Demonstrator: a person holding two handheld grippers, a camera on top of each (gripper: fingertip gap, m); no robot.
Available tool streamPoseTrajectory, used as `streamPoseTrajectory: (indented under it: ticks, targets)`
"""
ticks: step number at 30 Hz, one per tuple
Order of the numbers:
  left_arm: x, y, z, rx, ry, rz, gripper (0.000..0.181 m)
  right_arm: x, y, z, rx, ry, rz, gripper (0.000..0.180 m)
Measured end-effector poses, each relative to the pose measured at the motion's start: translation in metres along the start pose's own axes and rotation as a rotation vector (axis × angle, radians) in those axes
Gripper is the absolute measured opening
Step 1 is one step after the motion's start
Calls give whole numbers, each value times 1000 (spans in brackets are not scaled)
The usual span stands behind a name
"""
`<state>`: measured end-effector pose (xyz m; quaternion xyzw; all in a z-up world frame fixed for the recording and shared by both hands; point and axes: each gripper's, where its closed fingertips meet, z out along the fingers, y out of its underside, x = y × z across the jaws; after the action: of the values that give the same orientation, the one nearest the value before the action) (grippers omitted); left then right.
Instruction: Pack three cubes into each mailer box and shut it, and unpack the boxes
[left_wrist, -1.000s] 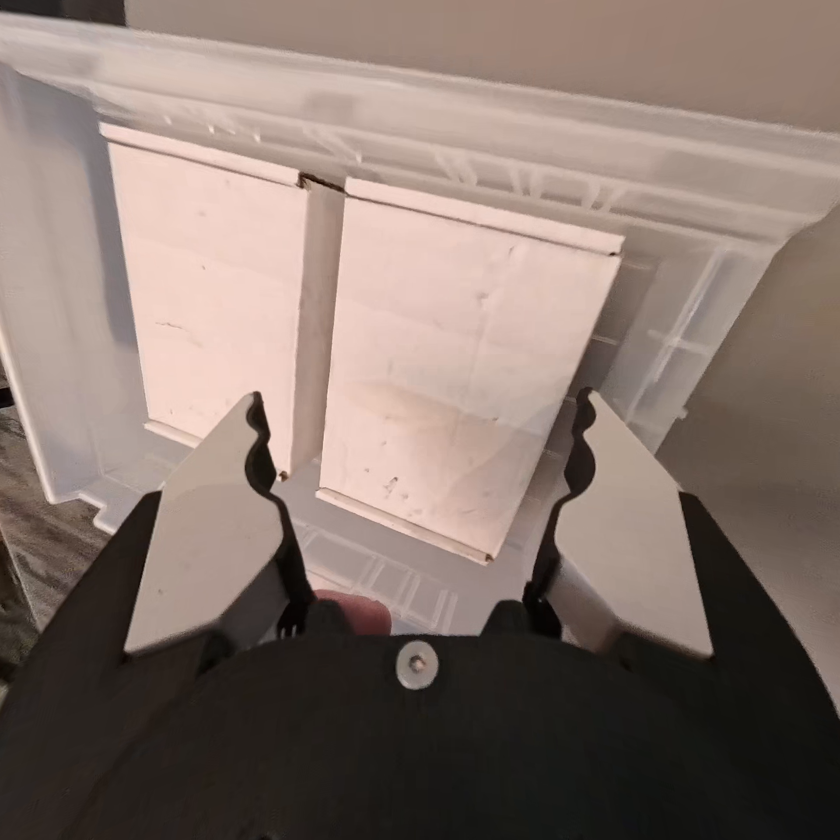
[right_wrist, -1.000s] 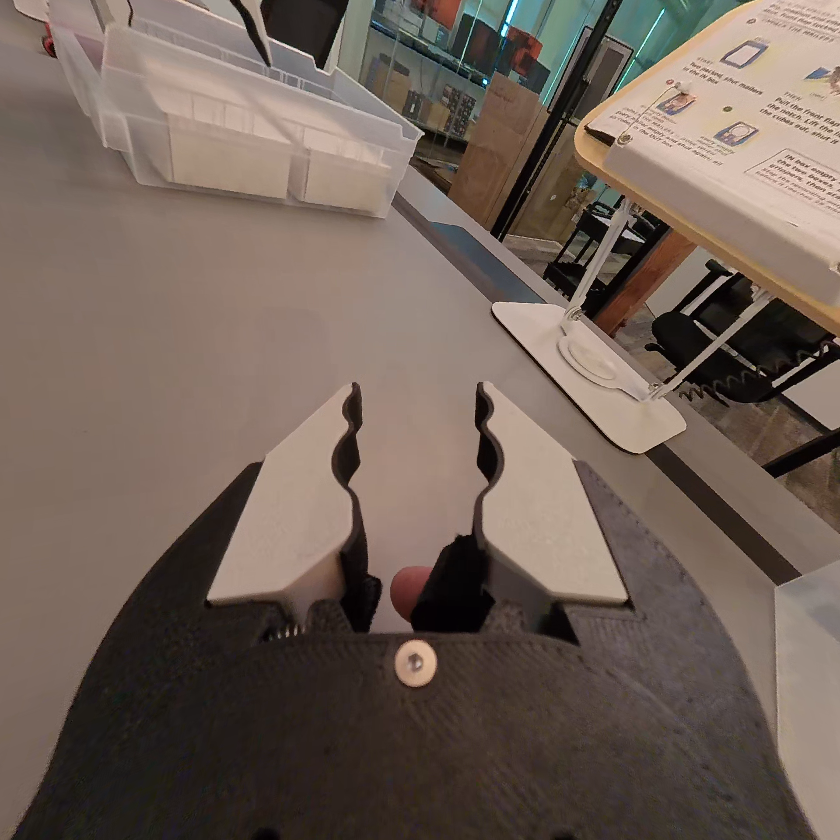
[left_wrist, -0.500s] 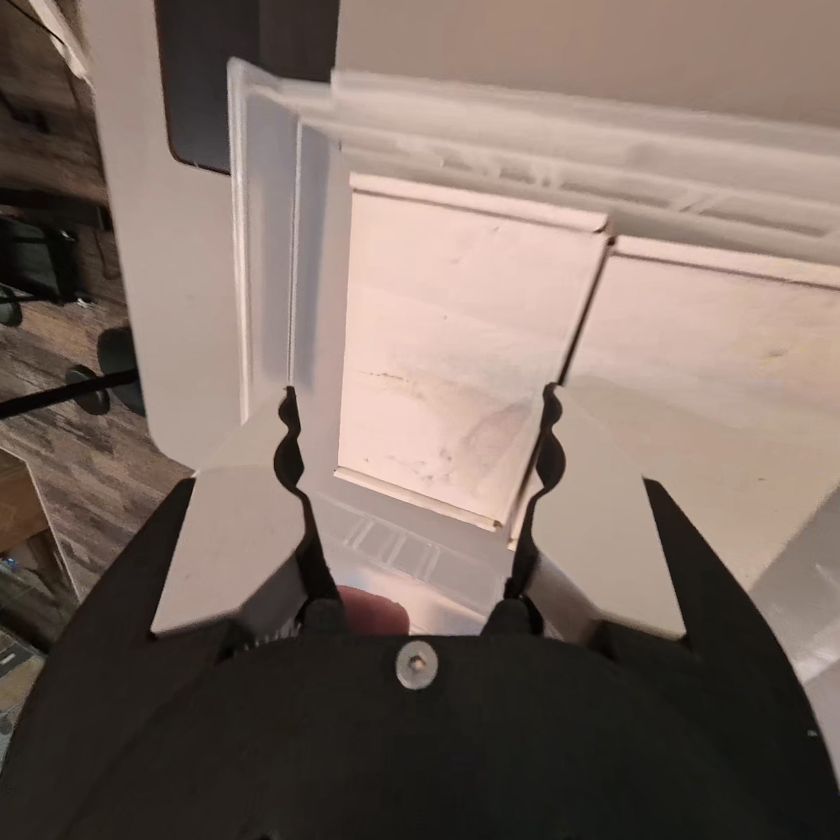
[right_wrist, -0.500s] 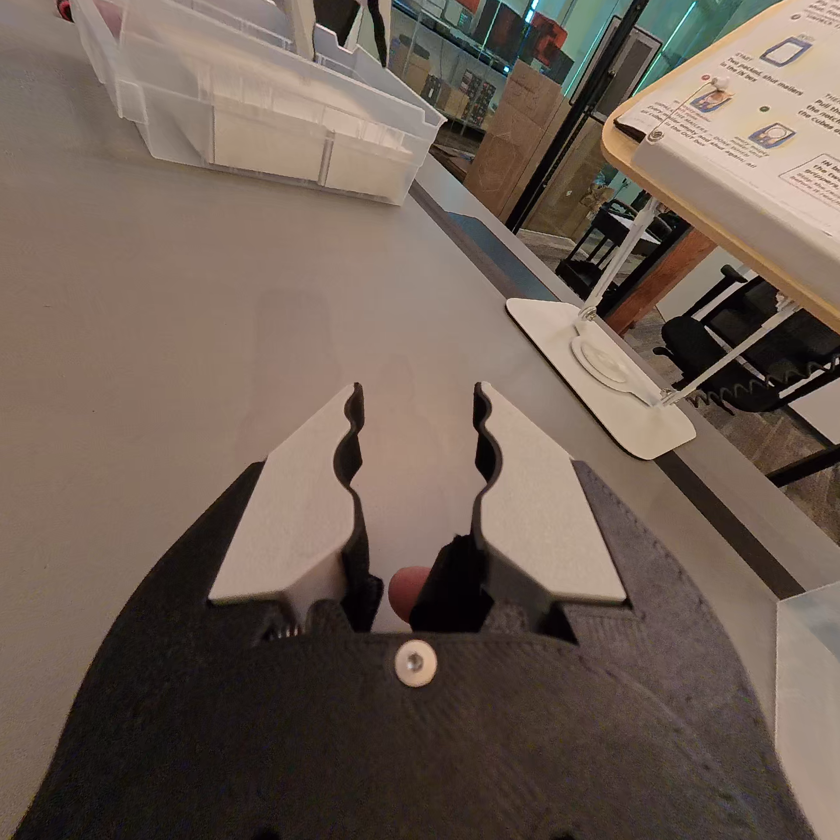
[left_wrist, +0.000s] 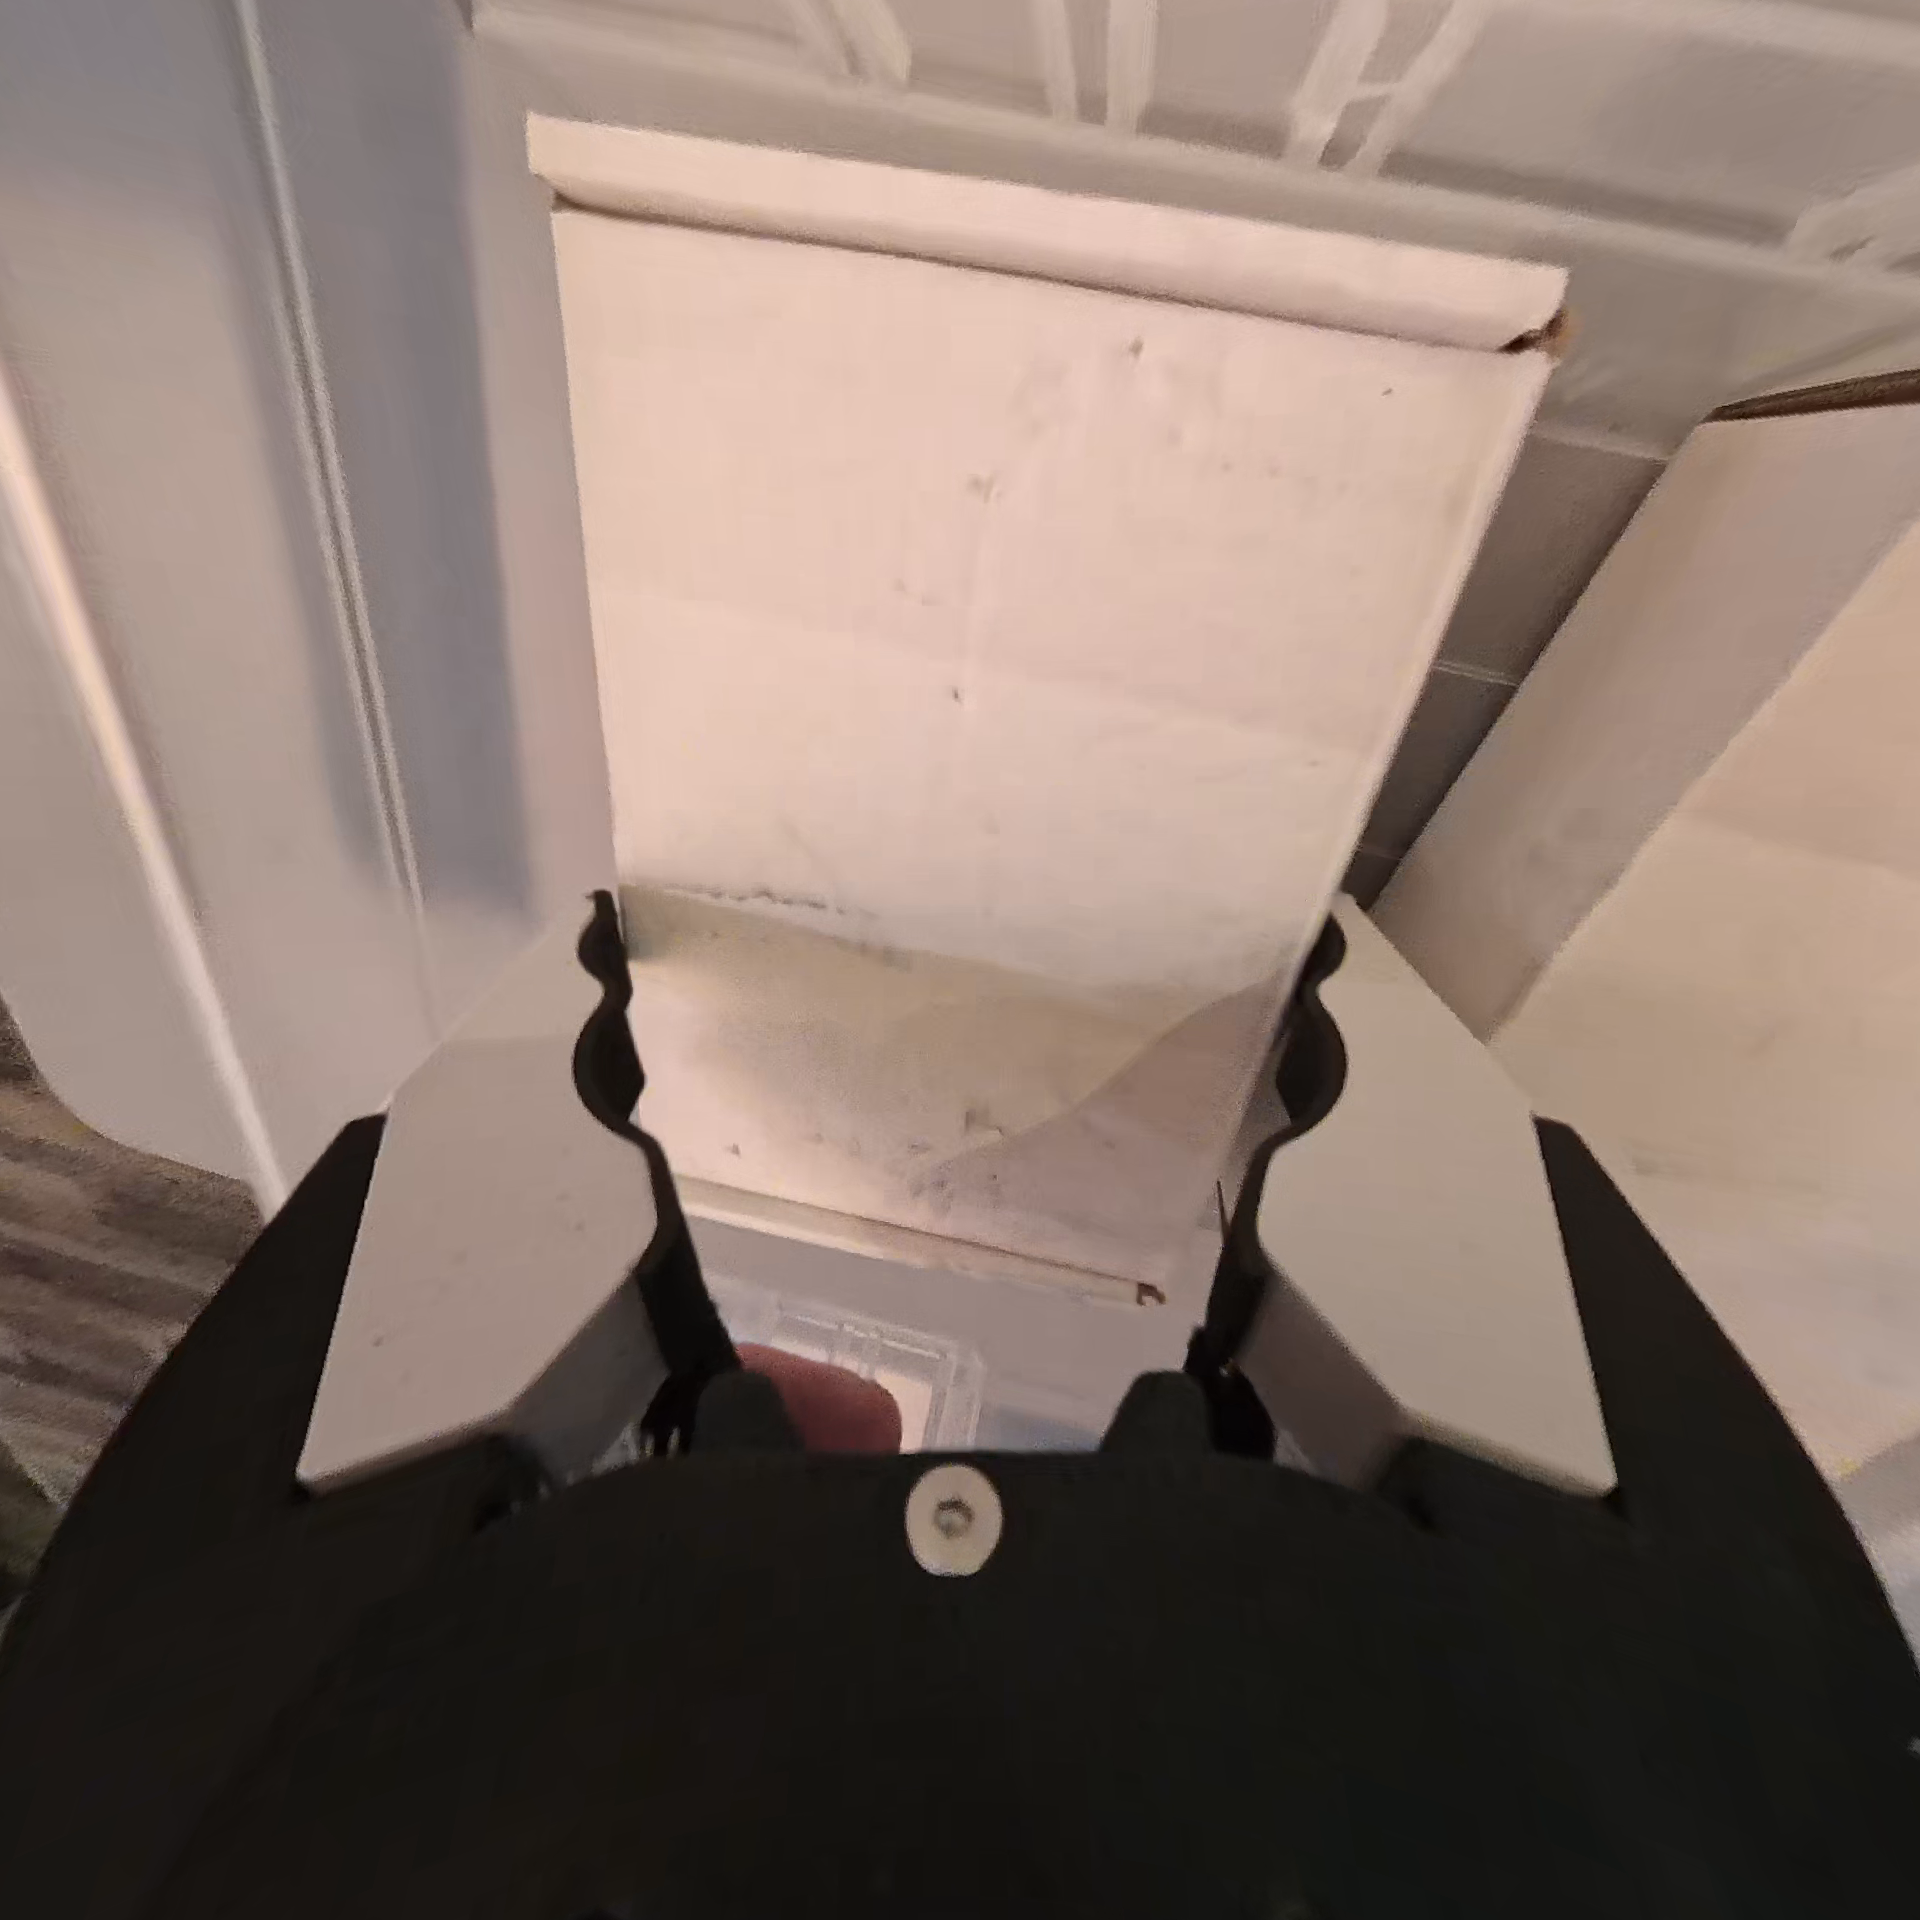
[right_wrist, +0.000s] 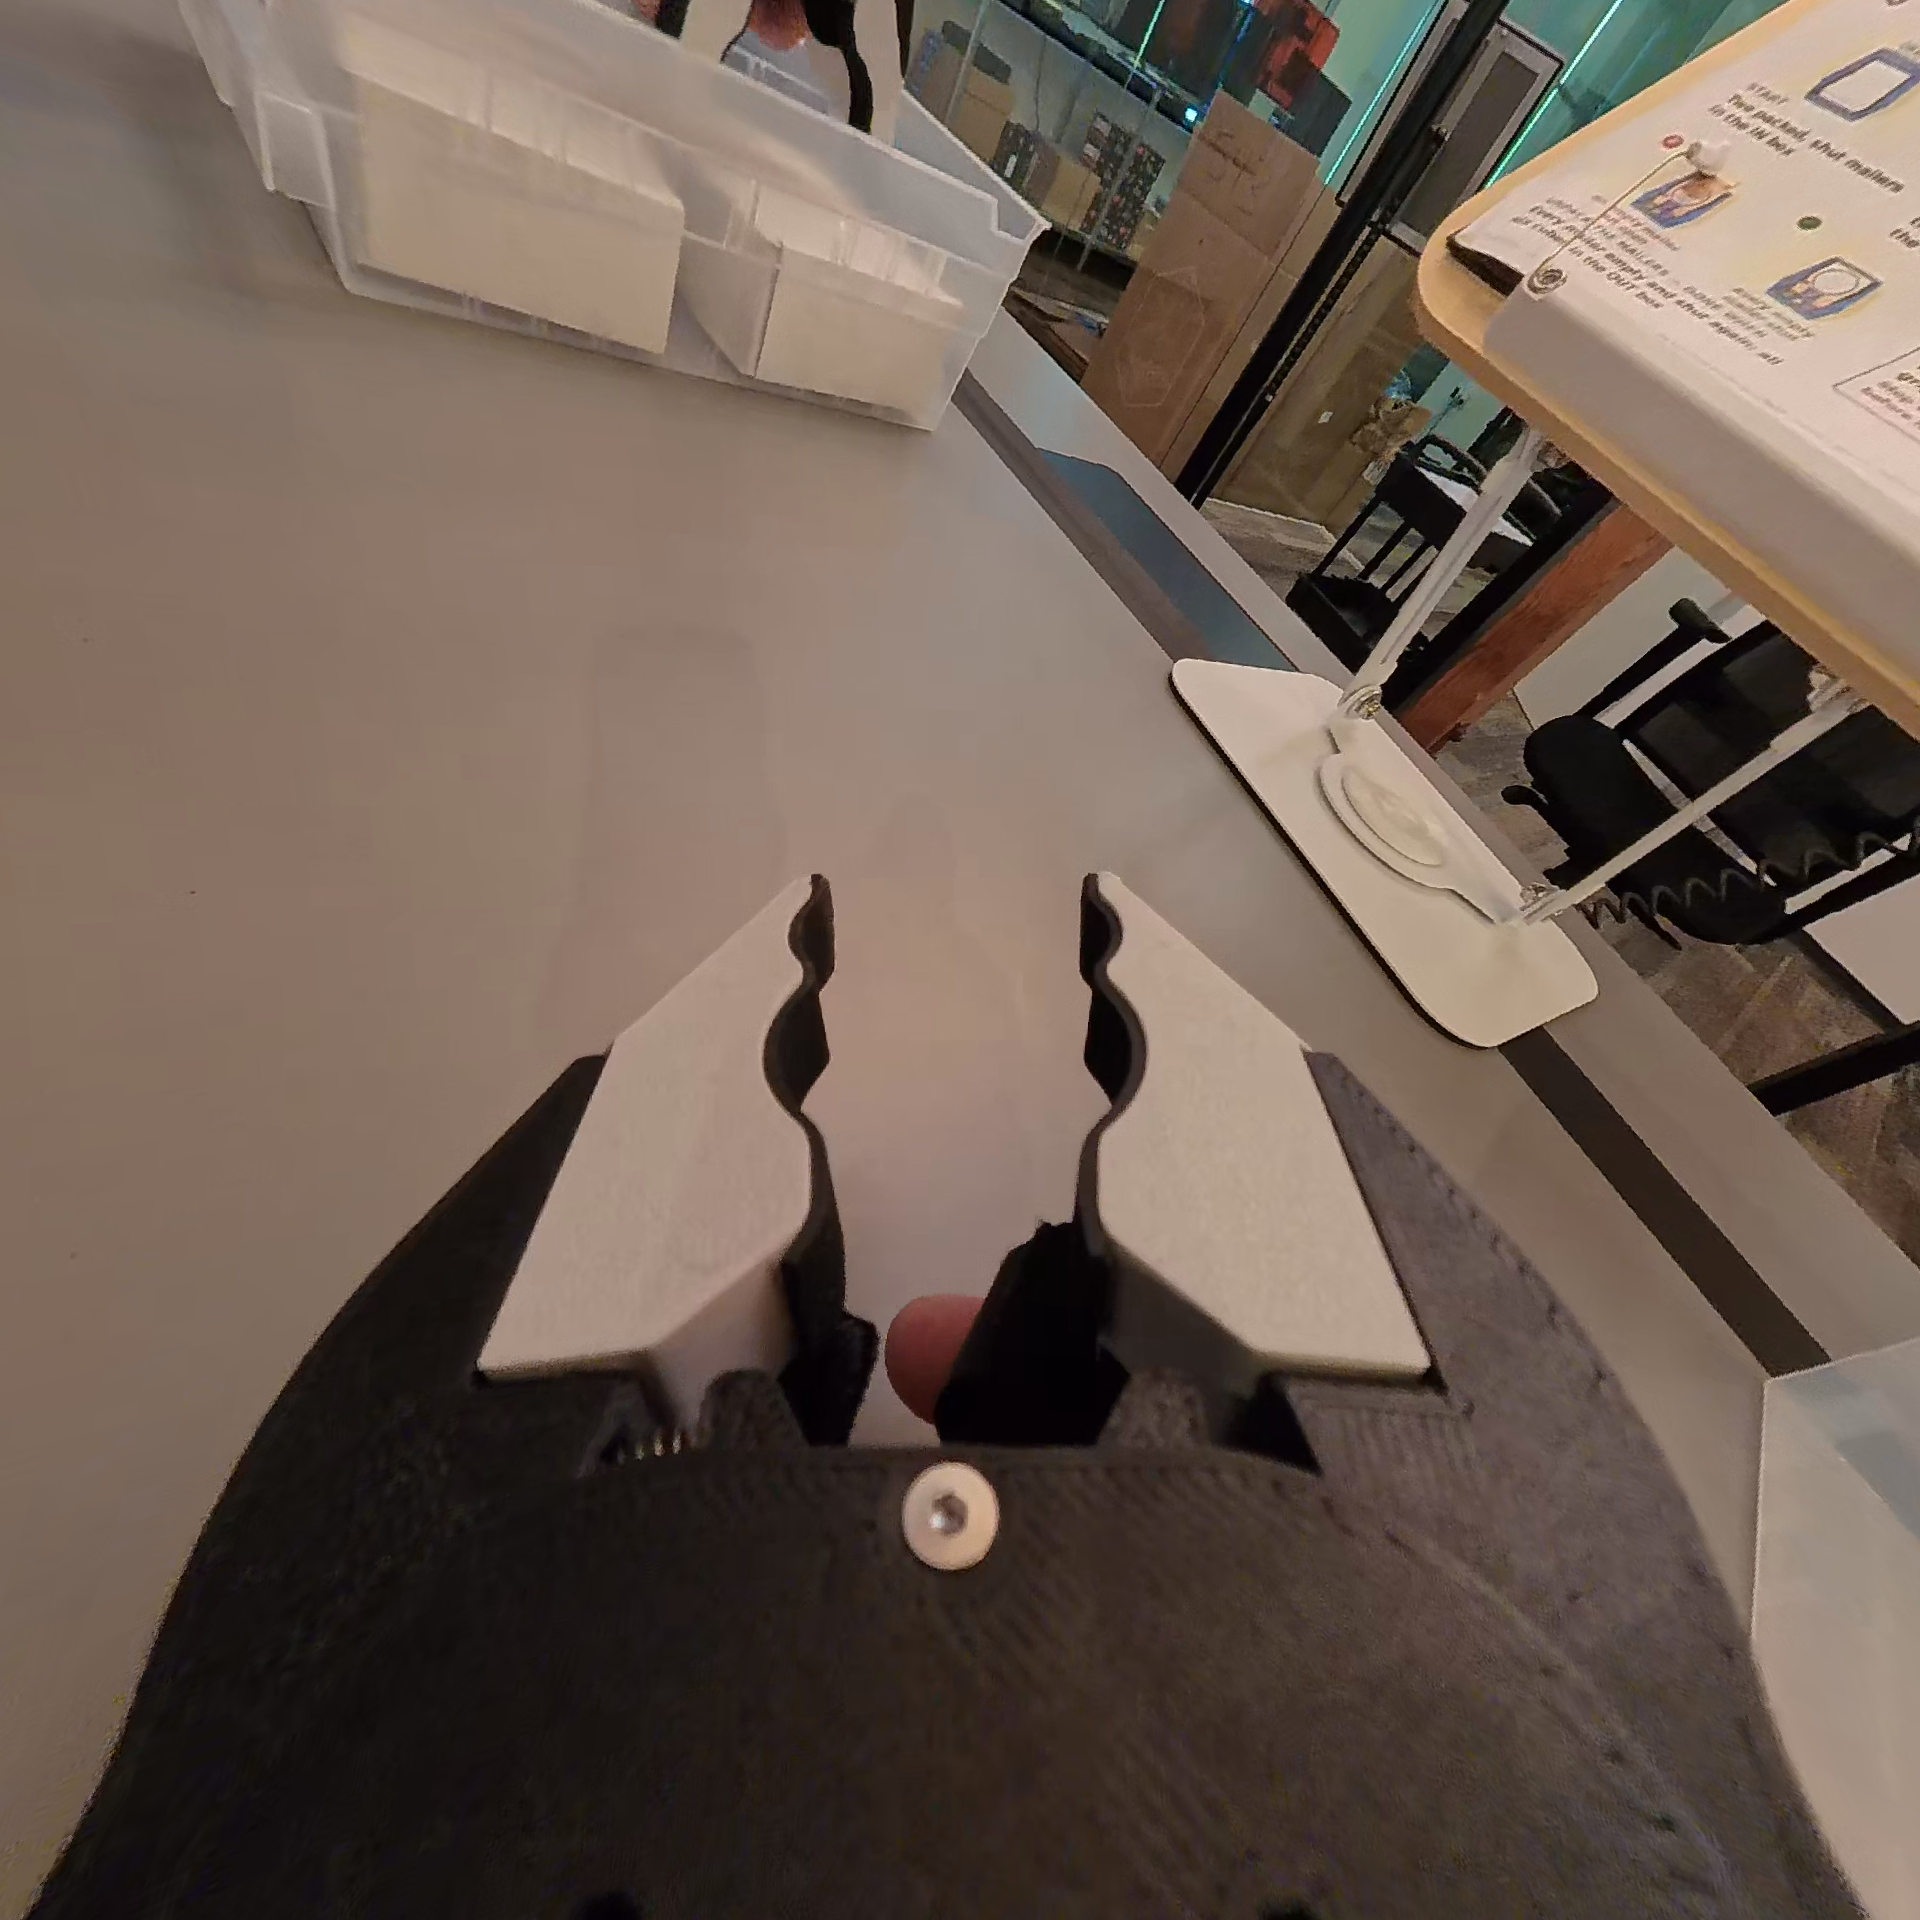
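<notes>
A closed white mailer box (left_wrist: 987, 571) lies in a clear plastic bin (left_wrist: 312, 520), with a second white mailer box (left_wrist: 1714, 831) beside it on the right. My left gripper (left_wrist: 966, 925) is open wide, and its fingers straddle the near end of the left box, one on each side. I cannot tell whether they touch it. My right gripper (right_wrist: 951, 894) is open and empty, low over the grey table (right_wrist: 364, 727). In the right wrist view the bin (right_wrist: 623, 208) stands far off at the top left, with the left gripper (right_wrist: 842, 62) over it. No cubes show.
A white stand base (right_wrist: 1382, 842) sits at the table's right edge and carries a tilted instruction board (right_wrist: 1714, 260). The corner of another clear bin (right_wrist: 1849, 1558) shows at the lower right. Chairs and cardboard boxes stand beyond the table.
My left gripper has moved left along the bin and down, so its fingers now straddle the left mailer box. My right gripper has drifted a little forward and stayed open.
</notes>
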<state>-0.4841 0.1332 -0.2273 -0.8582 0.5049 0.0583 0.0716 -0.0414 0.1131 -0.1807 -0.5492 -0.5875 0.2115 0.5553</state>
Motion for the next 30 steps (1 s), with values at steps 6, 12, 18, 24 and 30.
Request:
streamPoseTrajectory:
  ticks: [6,12,18,24,30]
  targets:
    - [3,4,-2,-34,25,-23,123,0,1,1,-6,1,-11,46]
    - [-6,0,-32,34,-55,-57,122,1,2,1,-8,5,-12,46]
    - [-6,-11,-95,93,-142,-75,122,2,2,0,-3,16,-13,46]
    - [18,-62,-150,162,-172,-10,122,3,-1,0,-8,55,-49,48]
    - [64,-162,-161,194,-99,134,123,17,-31,-12,58,186,-42,56]
